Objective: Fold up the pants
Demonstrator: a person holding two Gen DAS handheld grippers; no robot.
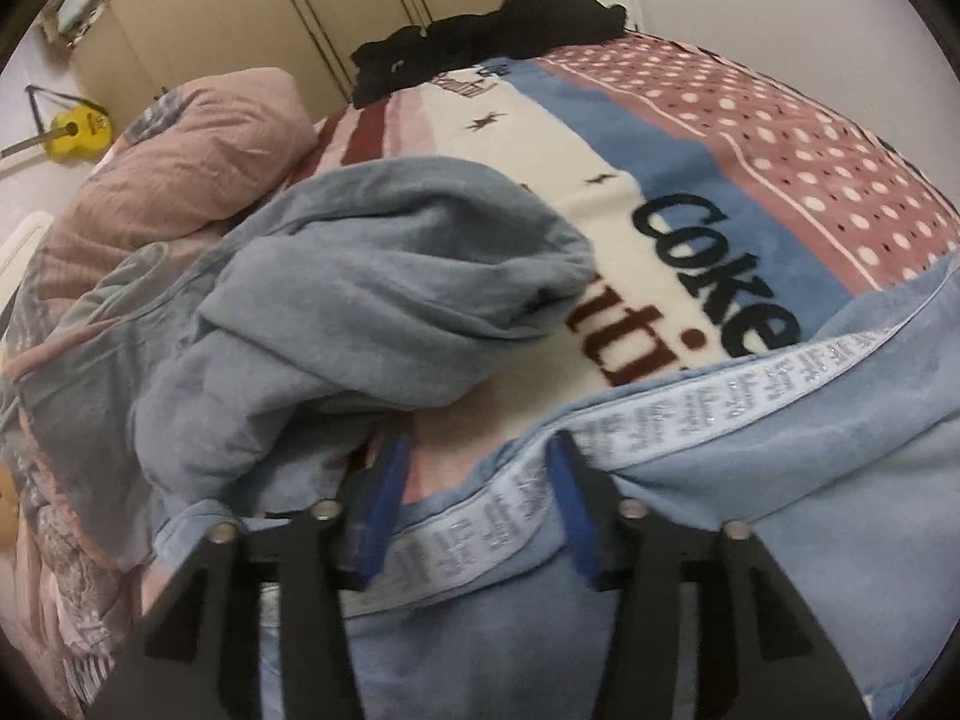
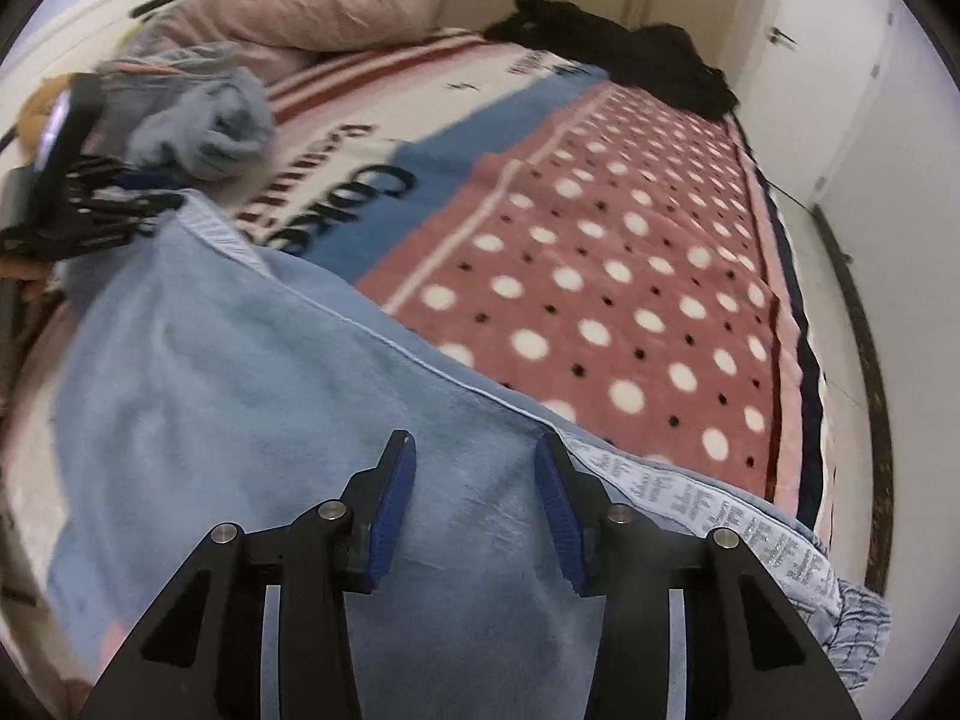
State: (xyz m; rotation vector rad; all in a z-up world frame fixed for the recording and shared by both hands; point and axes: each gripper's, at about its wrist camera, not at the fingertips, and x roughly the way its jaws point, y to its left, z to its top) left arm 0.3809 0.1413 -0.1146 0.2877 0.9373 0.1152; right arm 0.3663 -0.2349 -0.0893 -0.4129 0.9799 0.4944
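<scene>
A patterned blanket [image 2: 630, 276] covers the bed, and everything else sits relative to it. At its far end lies a pink pillow [image 1: 192, 150], with a heap of black clothes [image 2: 624, 54] at the far corner. The light blue pants [image 2: 270, 420] lie spread over the blanket's near end, their lettered waistband [image 1: 744, 384] running along the edge toward the dotted part. A grey-blue garment [image 1: 360, 300] is bunched on the blanket beside the pillow. The left gripper [image 1: 474, 474] hangs over the waistband, jaws apart, clamping nothing. The right gripper [image 2: 474, 468] hovers above the pants just beside the waistband, jaws likewise parted, cloth beneath them unpinched.
</scene>
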